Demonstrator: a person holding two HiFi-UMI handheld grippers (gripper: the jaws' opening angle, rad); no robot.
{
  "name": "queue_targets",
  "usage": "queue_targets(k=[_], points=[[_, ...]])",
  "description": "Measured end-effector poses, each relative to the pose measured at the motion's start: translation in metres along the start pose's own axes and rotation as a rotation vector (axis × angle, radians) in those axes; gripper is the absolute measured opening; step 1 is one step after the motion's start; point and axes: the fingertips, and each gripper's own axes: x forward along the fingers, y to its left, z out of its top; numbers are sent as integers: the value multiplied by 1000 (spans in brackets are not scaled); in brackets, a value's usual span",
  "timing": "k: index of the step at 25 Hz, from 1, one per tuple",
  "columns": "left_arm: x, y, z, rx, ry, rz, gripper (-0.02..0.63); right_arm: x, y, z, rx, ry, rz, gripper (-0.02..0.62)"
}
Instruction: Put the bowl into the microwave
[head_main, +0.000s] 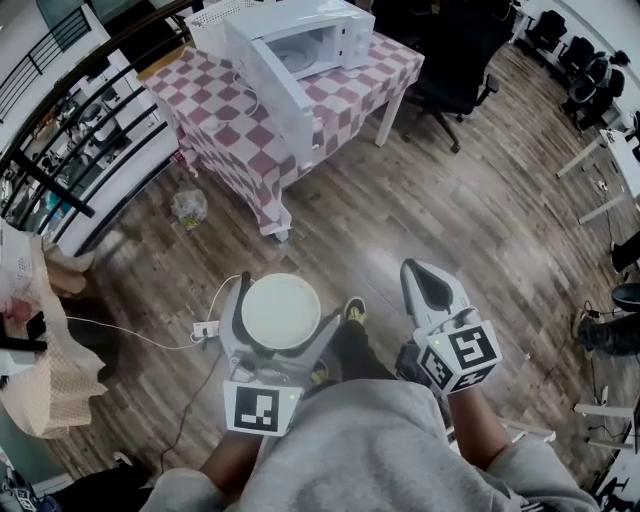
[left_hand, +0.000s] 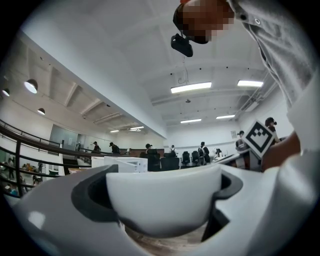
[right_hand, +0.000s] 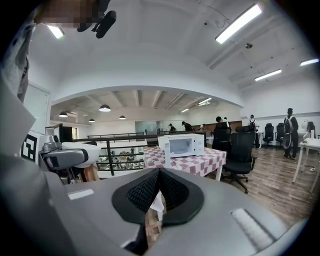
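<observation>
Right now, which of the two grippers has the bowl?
The left gripper: its jaws are clamped on the sides of the white bowl. The right gripper has its jaws closed together with nothing between them.

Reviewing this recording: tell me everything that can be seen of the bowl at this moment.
The bowl is plain white, round and smooth, like ceramic or plastic, and looks empty from above. It sits upright, mouth up, clamped by its sides between the jaws of the left gripper, which alone touches it. It is held over the wooden floor, well short of the open microwave on the checkered table.
</observation>
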Motion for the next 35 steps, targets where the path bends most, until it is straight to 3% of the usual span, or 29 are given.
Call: queue_targets(k=[21,35], points=[[189,-9,-5,38,43,-29,538,108,-149,33,19,9,21,-3],[250,-28,1,48,34,-22,538,132,-209,42,34,-10,38,-3]])
